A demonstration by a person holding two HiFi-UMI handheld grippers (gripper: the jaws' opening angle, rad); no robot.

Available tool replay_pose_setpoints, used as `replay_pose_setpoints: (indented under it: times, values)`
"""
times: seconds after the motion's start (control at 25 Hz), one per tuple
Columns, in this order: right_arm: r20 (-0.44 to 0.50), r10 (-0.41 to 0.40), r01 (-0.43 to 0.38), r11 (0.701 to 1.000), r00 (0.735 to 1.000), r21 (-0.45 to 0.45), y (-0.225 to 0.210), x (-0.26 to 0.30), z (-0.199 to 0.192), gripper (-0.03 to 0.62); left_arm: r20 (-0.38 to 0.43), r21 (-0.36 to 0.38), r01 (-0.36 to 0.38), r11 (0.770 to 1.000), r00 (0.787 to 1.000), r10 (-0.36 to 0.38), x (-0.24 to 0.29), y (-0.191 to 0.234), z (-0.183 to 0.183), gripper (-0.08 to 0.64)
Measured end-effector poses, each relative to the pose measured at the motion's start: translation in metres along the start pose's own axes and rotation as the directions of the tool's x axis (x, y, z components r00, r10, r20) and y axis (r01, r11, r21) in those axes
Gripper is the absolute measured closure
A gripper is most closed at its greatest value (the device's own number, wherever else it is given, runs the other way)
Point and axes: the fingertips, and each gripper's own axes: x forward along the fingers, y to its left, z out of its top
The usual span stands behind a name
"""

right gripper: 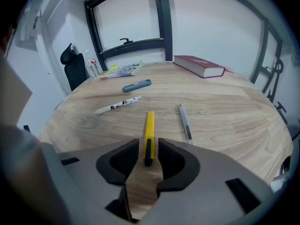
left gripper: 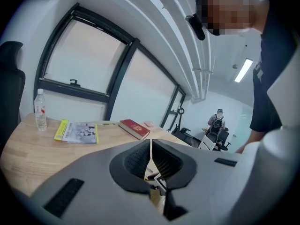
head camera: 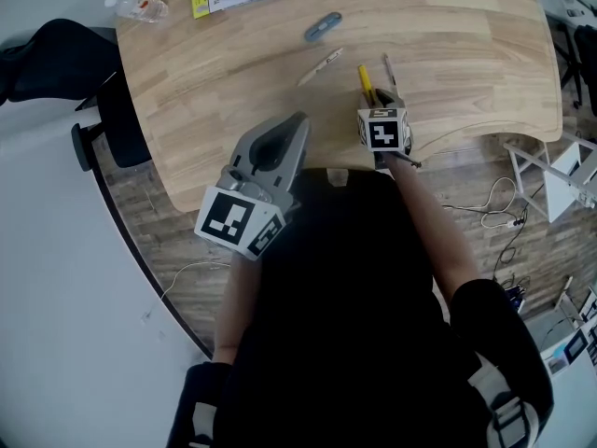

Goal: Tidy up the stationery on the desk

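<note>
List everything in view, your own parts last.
desk: one, light wood, under everything
utility knife: one, yellow with black end, on desk between right gripper's jaws
pen: one, grey, right of knife
marker: one, white, left of knife
cutter: one, blue-grey, beyond marker
book: one, red, desk's far right
booklet: one, yellow-edged, desk's far left
water bottle: one, clear, beside booklet
office chair: one, black, left of desk
left gripper: grey, shut, empty
right gripper: grey, open around knife, pads not touching

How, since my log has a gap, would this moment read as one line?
left tongs: shut, empty | right tongs: open astride yellow plastic cutter lying on wooden desk
</note>
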Motion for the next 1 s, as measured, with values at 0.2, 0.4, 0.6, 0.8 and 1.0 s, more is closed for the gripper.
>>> replay_pose_setpoints:
  times: [0.2, 0.4, 0.6, 0.8, 1.0]
  values:
    - [0.039, 0.036, -0.038, 0.998, 0.999, 0.046, 0.000, -0.023, 0.007, 0.453, -0.012, 0.005, 0.015, 1.000, 1.000, -0.015, 0.009, -0.005, -0.003, 0.520]
    - [0.107, 0.071, -0.077, 0.996, 0.992, 0.049, -0.008, -0.061, 0.024, 0.453, -0.025, 0.011, 0.017, 1.000, 1.000, -0.016, 0.027, -0.007, -0.015, 0.520]
    - [0.176, 0.081, -0.086, 0.996, 0.981, 0.023, -0.022, -0.100, 0.043, 0.485, -0.049, 0.006, 0.001, 1.000, 0.999, -0.001, 0.042, -0.008, -0.025, 0.520]
    - [0.212, 0.110, -0.111, 0.994, 0.971, -0.005, -0.032, -0.130, 0.052, 0.522, -0.071, 0.008, -0.020, 1.000, 0.997, 0.021, 0.056, -0.006, -0.038, 0.520]
    - [0.222, 0.145, -0.143, 0.989, 0.964, -0.025, -0.036, -0.148, 0.052, 0.561, -0.094, 0.014, -0.052, 0.999, 0.994, 0.053, 0.067, 0.003, -0.054, 0.520]
